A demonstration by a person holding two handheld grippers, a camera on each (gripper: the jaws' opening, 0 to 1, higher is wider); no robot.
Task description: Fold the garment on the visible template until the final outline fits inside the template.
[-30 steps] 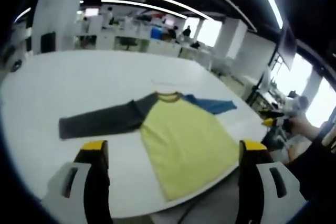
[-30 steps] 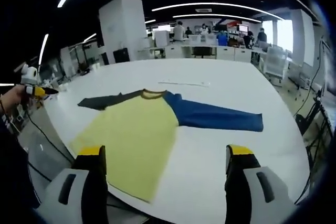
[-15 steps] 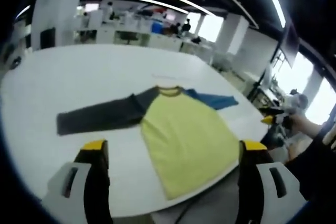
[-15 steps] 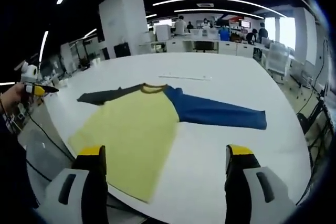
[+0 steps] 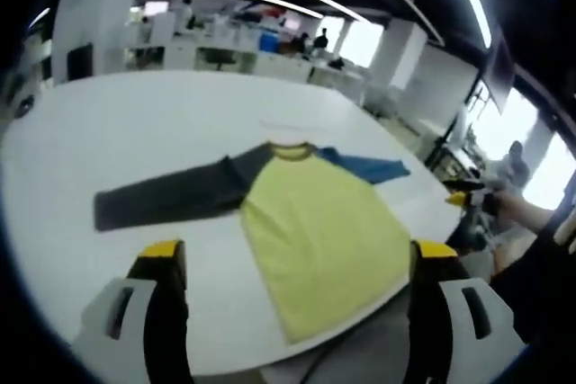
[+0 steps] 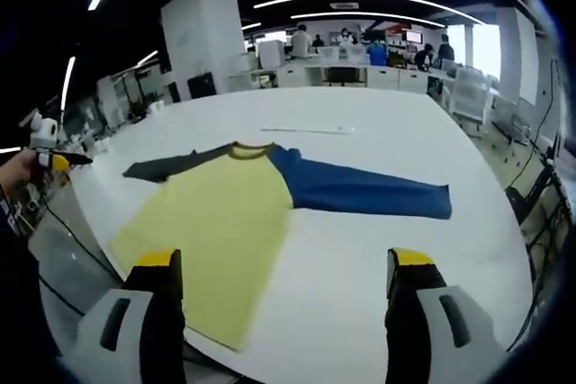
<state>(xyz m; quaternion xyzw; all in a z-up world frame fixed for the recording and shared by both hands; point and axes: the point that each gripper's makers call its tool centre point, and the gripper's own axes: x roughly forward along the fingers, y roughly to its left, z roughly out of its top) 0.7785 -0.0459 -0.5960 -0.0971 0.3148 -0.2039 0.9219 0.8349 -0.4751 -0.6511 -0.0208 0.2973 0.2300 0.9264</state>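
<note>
- Left gripper (image 5: pixel 292 263) hangs with jaws spread, empty; right gripper (image 6: pixel 279 272) likewise
- shirt (image 6: pixel 216 213) lies flat on the white table (image 6: pixel 378 159), hem overhanging the near edge
- soft, light cloth, likely limp; pinching a sleeve cuff (image 6: pixel 436 200) seems best

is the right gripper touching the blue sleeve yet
Apart. In the right gripper view the right gripper is open, and bare white table lies between its jaws and the shirt's blue sleeve.

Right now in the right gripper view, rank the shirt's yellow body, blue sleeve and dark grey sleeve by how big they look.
1. yellow body, clearly largest.
2. blue sleeve.
3. dark grey sleeve, which looks smallest, though it lies farther away and is foreshortened, so its true length may match the blue one.
</note>
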